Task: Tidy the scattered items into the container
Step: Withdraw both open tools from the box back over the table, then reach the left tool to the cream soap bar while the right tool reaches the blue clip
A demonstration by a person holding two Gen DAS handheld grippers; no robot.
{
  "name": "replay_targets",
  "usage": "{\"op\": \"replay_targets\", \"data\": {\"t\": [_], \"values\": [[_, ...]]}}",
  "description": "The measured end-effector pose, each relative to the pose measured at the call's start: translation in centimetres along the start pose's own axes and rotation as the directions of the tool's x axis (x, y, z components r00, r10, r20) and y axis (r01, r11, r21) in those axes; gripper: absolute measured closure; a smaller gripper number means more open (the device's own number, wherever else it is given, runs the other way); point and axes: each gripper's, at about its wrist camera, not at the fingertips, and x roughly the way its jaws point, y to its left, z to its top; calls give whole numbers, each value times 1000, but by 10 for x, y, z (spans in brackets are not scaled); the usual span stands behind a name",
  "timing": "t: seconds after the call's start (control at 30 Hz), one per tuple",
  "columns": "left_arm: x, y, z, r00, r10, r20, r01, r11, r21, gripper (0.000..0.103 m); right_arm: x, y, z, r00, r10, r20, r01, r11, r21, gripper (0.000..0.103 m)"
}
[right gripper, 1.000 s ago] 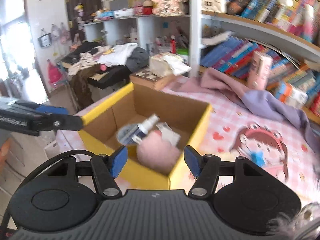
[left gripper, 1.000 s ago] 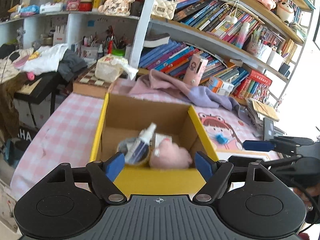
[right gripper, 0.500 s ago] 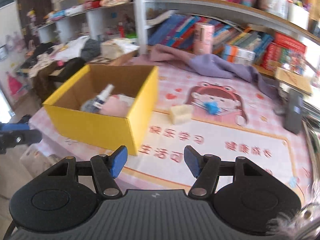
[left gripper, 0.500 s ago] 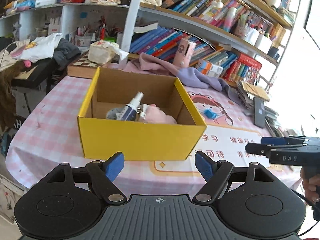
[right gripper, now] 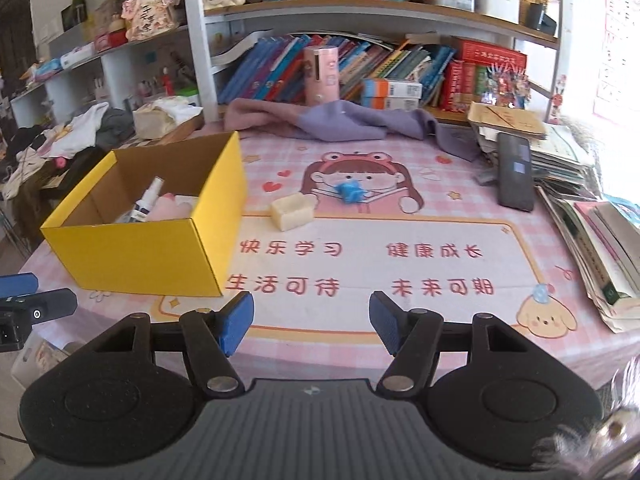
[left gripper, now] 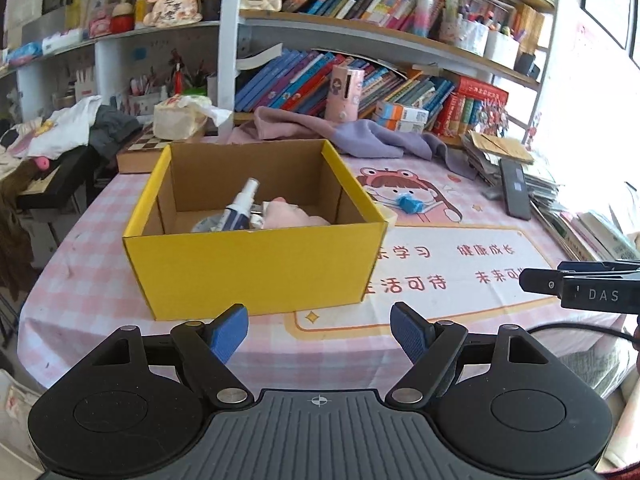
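Both grippers have pulled back from the yellow cardboard box (left gripper: 256, 268), left gripper (left gripper: 319, 330) and right gripper (right gripper: 311, 322) spread and empty. Inside lie a spray bottle (left gripper: 240, 210) and pink plush (left gripper: 294, 218). A cream block (right gripper: 292, 209) and blue toy (right gripper: 350, 192) sit on the mat beside it.

Open yellow cardboard box (right gripper: 148, 246) at left, holding a white spray bottle (right gripper: 146, 200) leaning and a pink soft item (right gripper: 170, 208). Right of it, on the mat: cream block (right gripper: 291, 211), then small blue piece (right gripper: 349, 192) farther.
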Motion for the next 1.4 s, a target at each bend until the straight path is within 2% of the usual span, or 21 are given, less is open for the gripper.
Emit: {"op": "replay_targets", "data": {"t": [0.43,0.73,1.1,1.4], "values": [[6,-36,3,998,-63,-17,64,996,60,23,-9,-19,-5,1000,-19,9,19,1000,21,37],[23,-75,11,994,-108,-22,110,984,142,23,-6,-51,-11,999,-42,3,42,997,72,37],[67,-119,35,982,-183,-56,190,961,202,23,21,-93,5,997,-72,-3,72,991,110,37],[121,-146,50,972,-193,-136,219,954,207,23,58,-131,25,997,-76,-30,79,988,136,37]]}}
